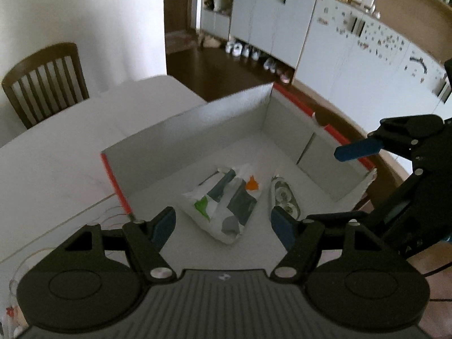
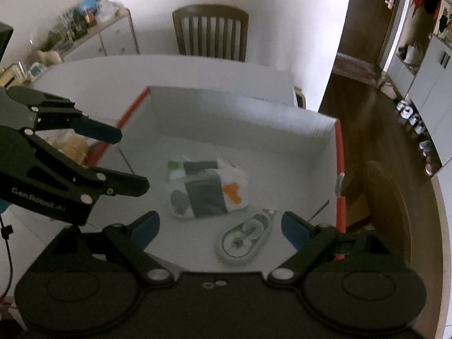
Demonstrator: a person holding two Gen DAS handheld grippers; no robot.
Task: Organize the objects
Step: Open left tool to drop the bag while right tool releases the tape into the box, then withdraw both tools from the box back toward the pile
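A white open box with orange-red edges stands on the table. On its floor lie a tissue pack, white with grey, green and orange patches, and beside it a clear oval correction tape dispenser. My left gripper hangs open above the pack, holding nothing. My right gripper is open above the dispenser, also holding nothing. In the left wrist view only one of its blue pads shows, over the box's right wall.
The box sits on a white table with a wooden chair behind it. A yellowish bag lies just outside the box's left wall. White cabinets and shoes line the far wall; a cluttered sideboard stands at the left.
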